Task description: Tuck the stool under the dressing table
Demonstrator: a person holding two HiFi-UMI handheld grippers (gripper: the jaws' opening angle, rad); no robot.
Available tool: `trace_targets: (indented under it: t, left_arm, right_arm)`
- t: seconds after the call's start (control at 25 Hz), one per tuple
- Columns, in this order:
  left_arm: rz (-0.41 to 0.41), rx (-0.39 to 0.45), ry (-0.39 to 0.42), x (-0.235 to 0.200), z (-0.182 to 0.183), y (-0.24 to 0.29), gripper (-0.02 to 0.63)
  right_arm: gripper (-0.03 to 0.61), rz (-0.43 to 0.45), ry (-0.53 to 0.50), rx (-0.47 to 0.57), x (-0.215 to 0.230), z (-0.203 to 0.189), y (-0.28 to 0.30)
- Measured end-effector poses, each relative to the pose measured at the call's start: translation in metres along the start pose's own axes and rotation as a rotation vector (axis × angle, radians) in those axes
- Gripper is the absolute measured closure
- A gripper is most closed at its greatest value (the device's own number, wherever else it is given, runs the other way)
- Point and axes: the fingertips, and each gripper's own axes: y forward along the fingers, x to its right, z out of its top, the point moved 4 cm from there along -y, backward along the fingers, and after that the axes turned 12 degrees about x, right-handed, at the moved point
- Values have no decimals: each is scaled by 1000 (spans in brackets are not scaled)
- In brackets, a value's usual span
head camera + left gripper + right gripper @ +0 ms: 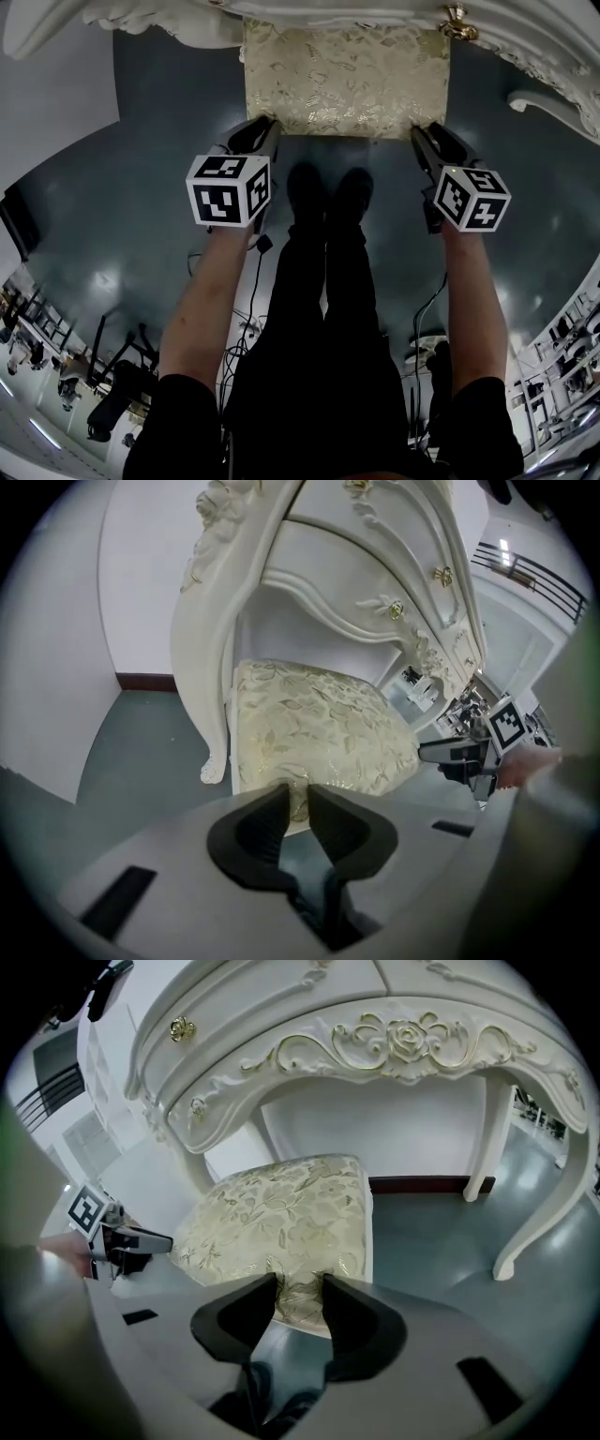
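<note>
The stool (pixel 347 80), with a cream-and-gold floral cushion, stands partly under the white carved dressing table (pixel 525 37). My left gripper (pixel 267 127) is at the cushion's near left corner and my right gripper (pixel 422 136) at its near right corner. In the left gripper view the left gripper (pixel 296 803) has its jaws close together, with the edge of the stool (pixel 319 724) pinched between them. In the right gripper view the right gripper (pixel 300 1293) holds the front corner of the stool (pixel 281 1213) between its pads, below the table's gilded apron (pixel 403 1044).
The person's legs and shoes (pixel 323 202) stand on the grey floor just behind the stool. Curved table legs flank the stool (pixel 214 752) (pixel 525 1232). Cables (pixel 248 328) and office chairs (pixel 112 375) lie behind. A white wall backs the table.
</note>
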Motion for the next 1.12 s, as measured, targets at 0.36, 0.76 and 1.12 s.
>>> trace_targets:
  t: [0.36,0.76,1.12]
  left_arm:
    - [78,81,7,-18,23,19,546]
    - [132,164,7,-47,85,53,548]
    - [120,222,-33,-49,98,69,548]
  right_arm:
    - [411,5,26,56,-3,9,17]
    - [414,-23,23,146,1,59,63]
    - [414,-38,-15,218,16,87,86]
